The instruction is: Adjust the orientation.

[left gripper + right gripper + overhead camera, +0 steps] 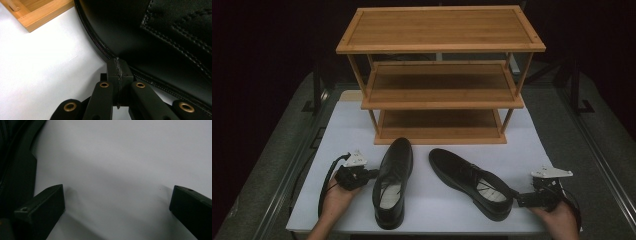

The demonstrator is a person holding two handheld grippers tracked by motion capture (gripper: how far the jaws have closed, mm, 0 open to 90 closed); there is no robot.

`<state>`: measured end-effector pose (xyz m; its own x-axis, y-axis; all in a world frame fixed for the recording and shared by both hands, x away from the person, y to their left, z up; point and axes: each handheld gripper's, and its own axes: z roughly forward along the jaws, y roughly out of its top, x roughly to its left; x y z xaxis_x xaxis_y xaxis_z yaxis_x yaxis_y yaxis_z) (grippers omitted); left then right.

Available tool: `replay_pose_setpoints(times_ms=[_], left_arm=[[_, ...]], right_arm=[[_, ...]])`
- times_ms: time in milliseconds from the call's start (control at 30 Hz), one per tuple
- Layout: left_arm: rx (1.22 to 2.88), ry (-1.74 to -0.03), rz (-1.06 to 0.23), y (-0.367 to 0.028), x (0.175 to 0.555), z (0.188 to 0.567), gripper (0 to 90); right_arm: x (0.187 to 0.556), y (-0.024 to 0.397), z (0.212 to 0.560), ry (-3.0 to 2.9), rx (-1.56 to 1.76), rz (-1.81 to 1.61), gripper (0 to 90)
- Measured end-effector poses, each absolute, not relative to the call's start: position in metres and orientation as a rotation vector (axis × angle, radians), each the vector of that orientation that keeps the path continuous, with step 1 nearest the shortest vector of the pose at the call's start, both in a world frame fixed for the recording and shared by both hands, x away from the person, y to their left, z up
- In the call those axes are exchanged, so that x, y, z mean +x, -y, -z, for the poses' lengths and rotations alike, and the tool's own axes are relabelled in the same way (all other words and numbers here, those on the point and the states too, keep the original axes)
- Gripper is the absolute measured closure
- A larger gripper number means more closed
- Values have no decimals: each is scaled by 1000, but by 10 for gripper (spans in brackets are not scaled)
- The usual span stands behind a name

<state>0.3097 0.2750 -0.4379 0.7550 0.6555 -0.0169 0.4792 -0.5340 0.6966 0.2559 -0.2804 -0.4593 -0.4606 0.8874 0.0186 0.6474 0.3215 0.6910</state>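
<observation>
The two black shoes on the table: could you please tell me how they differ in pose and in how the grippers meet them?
The left shoe lies nearly straight, toe toward the rack; the right shoe lies slanted, toe toward the left shoe. The shut left gripper has its tips against the left shoe's side; the open right gripper sits by the right shoe's heel, nothing between its jaws. Both are black leather lace-ups, upright on the white table.

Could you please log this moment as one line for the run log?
left gripper: shut, tips against left black leather shoe | right gripper: open, beside right black leather shoe | three-tier bamboo rack: bare
</observation>
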Motion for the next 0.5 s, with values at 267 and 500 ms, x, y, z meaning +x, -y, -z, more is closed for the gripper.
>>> replay_pose_setpoints(times_ms=[267,500], left_arm=[[2232,-817,-216,-280,279,435,900],[2210,-834,-209,-280,262,435,900]], right_arm=[[256,281,459,-2227,1360,-911,0],[256,280,459,-2228,1367,-908,0]])
